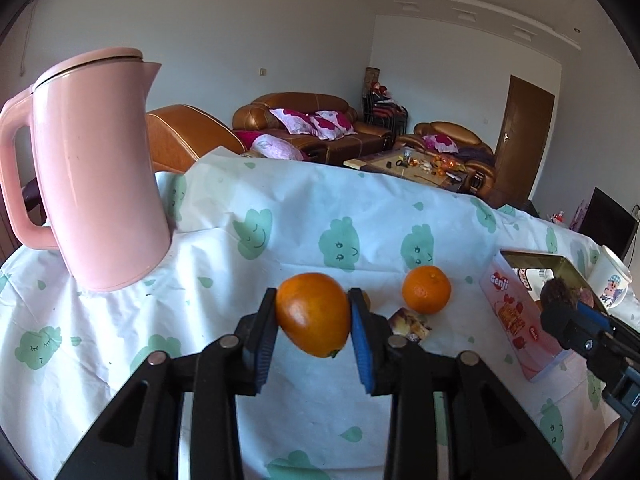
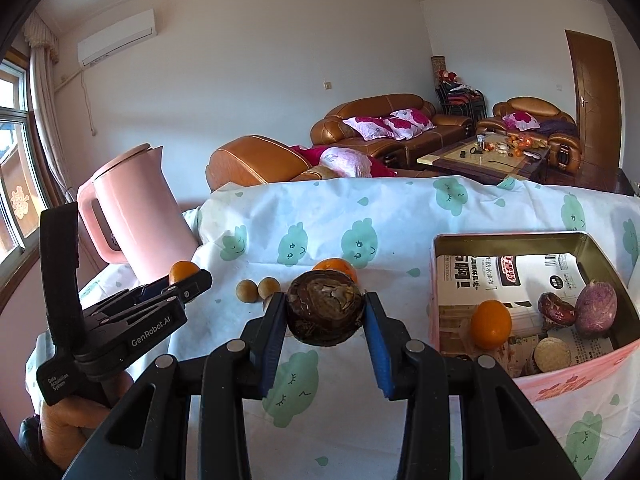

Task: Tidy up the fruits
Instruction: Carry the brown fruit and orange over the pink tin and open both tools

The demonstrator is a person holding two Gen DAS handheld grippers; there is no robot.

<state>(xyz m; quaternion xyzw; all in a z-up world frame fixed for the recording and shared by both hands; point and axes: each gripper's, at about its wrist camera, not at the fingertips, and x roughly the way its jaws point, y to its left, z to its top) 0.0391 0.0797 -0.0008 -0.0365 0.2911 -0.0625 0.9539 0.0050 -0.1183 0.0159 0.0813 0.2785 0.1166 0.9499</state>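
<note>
My left gripper (image 1: 313, 320) is shut on an orange (image 1: 314, 314) and holds it above the tablecloth. A second orange (image 1: 426, 289) lies on the cloth to its right. My right gripper (image 2: 325, 312) is shut on a dark brown round fruit (image 2: 325, 309), held above the cloth left of the pink tin box (image 2: 568, 376). The box holds an orange (image 2: 490, 323), a purple fruit (image 2: 595, 309), a dark red fruit (image 2: 555, 309) and a pale round item (image 2: 553, 354). In the right wrist view the left gripper (image 2: 182, 280) shows with its orange. The right gripper (image 1: 560, 300) shows in the left wrist view.
A pink kettle (image 1: 100, 168) stands at the back left of the table. Two small brown fruits (image 2: 257, 289) and another orange (image 2: 336, 267) lie on the cloth. A small wrapper (image 1: 411, 322) lies by the second orange. A white cup (image 1: 610, 280) stands behind the box.
</note>
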